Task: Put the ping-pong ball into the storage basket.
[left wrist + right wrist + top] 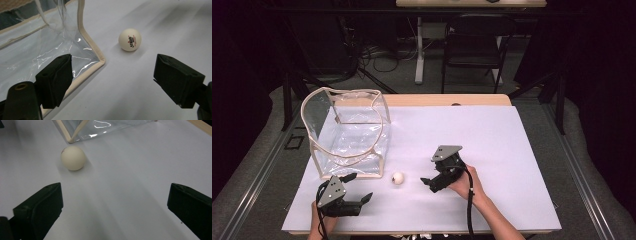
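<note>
A dark room surrounds the wooden table [447,99], whose top is covered by a white sheet [492,145]. At twelve o'clock a black folding chair [474,47] stands on grey floor [532,75], cables [382,57] at eleven o'clock.

1. A smooth, matt white ball [130,39] with printed marks is seen.
2. At its 10 o'clock, a bag [354,142] of glossy, crinkled clear plastic is edged in beige cloth.
3. The table [492,140] is covered in matt white.
</note>
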The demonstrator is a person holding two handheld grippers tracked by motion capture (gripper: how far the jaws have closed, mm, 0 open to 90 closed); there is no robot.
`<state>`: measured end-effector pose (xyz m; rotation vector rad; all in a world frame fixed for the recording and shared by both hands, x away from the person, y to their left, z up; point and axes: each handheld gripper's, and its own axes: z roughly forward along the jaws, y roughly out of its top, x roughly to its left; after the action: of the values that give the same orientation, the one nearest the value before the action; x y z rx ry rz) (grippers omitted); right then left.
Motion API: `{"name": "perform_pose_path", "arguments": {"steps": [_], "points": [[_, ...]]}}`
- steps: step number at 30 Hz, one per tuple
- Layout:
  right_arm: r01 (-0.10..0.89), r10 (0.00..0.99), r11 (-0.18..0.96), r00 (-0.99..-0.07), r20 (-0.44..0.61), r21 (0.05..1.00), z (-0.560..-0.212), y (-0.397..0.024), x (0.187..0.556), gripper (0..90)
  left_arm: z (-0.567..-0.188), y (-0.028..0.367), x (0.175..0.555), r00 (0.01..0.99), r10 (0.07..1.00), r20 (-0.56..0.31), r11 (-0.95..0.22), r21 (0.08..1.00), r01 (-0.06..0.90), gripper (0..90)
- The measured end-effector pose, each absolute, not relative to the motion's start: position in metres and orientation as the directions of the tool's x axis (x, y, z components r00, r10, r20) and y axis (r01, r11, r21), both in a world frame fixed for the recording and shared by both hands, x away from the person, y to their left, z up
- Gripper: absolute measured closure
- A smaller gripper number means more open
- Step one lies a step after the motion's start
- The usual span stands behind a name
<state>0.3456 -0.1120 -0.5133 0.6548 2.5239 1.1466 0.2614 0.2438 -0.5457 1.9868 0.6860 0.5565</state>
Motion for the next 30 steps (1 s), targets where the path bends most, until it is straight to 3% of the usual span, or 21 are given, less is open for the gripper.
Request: {"name": "perform_pose_path", "arguments": {"steps": [30], "points": [[0.267,0.465,0.618,-0.883,-0.07,0.739,-0.52,-0.079,0.351,0.0,-0.546,0.243,0.262,0.743,0.661,0.105,-0.412,0.878,0.242,16.1]]}}
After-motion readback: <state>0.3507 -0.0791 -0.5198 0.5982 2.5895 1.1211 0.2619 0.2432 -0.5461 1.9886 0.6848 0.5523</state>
